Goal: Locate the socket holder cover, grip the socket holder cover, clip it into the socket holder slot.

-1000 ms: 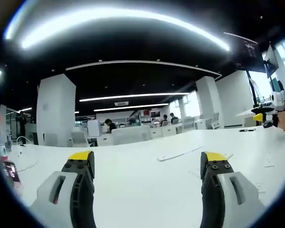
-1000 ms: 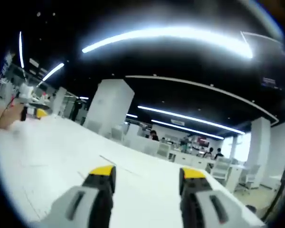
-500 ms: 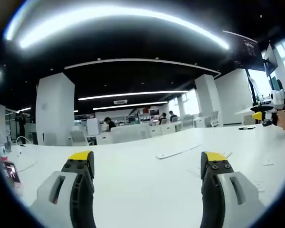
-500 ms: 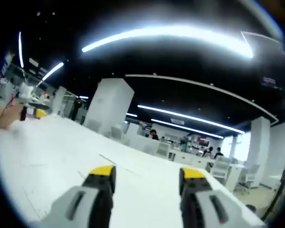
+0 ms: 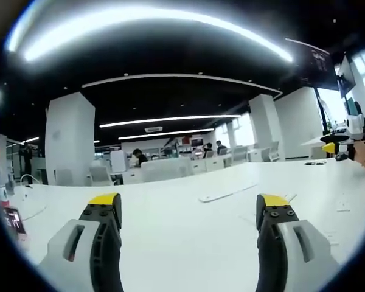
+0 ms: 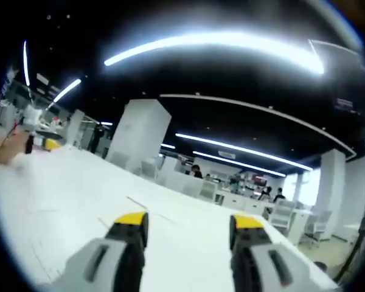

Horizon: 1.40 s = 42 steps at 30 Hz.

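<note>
Ahead of the left fingers (image 5: 104,205), a long flat white strip (image 5: 227,193) on the bench (image 5: 182,225) is too small to identify. Far right of them, the other gripper (image 5: 337,148) is cut by the edge. Beyond the right fingers (image 6: 131,224), a thin strip (image 6: 135,203) is blurred.
</note>
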Each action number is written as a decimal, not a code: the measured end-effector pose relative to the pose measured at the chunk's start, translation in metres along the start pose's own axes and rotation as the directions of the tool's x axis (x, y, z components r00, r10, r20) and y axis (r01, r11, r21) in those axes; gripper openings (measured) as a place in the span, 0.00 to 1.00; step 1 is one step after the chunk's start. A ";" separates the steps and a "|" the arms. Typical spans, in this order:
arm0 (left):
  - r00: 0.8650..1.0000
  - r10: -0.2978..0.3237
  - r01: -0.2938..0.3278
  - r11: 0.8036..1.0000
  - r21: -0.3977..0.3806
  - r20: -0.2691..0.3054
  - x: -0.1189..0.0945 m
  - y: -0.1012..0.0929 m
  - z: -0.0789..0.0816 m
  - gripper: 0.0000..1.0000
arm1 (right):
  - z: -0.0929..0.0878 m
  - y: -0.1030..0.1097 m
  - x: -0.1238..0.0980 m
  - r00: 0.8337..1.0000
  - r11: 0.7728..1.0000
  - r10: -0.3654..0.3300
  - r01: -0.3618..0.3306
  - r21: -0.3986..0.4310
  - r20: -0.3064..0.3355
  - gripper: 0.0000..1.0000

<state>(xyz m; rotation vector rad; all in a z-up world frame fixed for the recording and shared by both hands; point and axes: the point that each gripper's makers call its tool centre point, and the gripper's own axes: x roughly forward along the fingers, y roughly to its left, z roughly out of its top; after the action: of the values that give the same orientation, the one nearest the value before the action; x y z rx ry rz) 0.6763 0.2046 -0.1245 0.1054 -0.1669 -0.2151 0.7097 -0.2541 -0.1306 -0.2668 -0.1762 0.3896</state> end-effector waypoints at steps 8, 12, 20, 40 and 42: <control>1.000 0.002 -0.002 1.000 0.000 0.007 0.000 0.001 0.002 0.90 | 0.000 0.000 -0.001 1.000 1.000 -0.004 0.004 0.002 -0.001 0.55; 1.000 0.003 -0.003 1.000 0.007 -0.003 0.000 0.002 0.000 0.90 | 0.002 0.001 -0.001 1.000 1.000 0.000 0.000 0.001 0.007 0.55; 1.000 0.000 0.000 1.000 0.007 0.005 -0.001 0.002 0.002 0.90 | -0.002 -0.001 -0.001 1.000 1.000 -0.010 0.010 0.002 -0.007 0.55; 1.000 0.001 0.000 1.000 0.013 -0.009 0.000 0.003 0.000 0.89 | -0.001 -0.004 -0.001 1.000 1.000 -0.008 0.008 0.015 -0.007 0.55; 1.000 0.001 0.000 1.000 0.014 -0.012 0.000 0.003 0.000 0.89 | -0.001 -0.006 -0.001 1.000 1.000 -0.009 0.009 0.019 -0.008 0.56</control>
<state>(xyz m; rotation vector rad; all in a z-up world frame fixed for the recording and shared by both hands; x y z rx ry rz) 0.6768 0.2078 -0.1245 0.1207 -0.1566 -0.2128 0.7110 -0.2604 -0.1304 -0.2489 -0.1658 0.3811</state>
